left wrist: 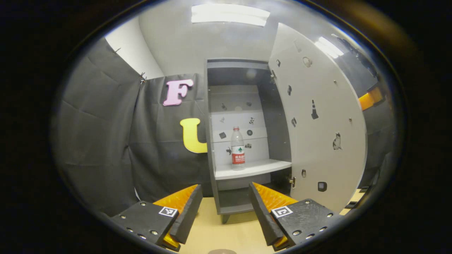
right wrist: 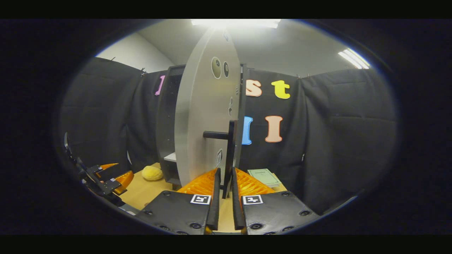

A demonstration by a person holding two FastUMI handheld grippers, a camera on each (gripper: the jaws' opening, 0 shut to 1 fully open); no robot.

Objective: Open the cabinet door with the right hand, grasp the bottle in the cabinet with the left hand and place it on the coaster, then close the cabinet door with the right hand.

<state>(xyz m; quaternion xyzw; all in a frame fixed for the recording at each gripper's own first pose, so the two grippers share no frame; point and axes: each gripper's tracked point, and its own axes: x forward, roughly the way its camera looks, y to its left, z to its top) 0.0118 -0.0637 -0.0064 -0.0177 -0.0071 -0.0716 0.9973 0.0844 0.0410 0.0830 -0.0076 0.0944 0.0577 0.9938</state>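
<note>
The right gripper [right wrist: 223, 190] has its fingers closed on the dark bar handle [right wrist: 231, 151] of the cabinet door [right wrist: 201, 120], which stands swung wide open, edge-on in the right gripper view. In the left gripper view, the left gripper [left wrist: 226, 211] hangs with fingers spread wide and empty above the table [left wrist: 226, 229], lined up with the cabinet [left wrist: 243, 141] but well short of it. The bottle [left wrist: 238, 148], red-labelled and capped, stands upright near the middle of the pale shelf [left wrist: 252, 168], apart from both side walls. A yellow soft lump [right wrist: 152, 173] lies on the table beside the cabinet's foot, and a green booklet [right wrist: 264, 176] rests behind the door. A rounded edge at the bottom of the left gripper view may be the coaster; too little shows to say.

The risks ahead look plain. The opening is narrow, so a wide-spread gripper entering off-centre could strike the frame or the shelf edge. A tall, light bottle may tip if one finger reaches it before the other. Should the right gripper slacken on the handle, the door could swing back against the reaching arm.
</note>
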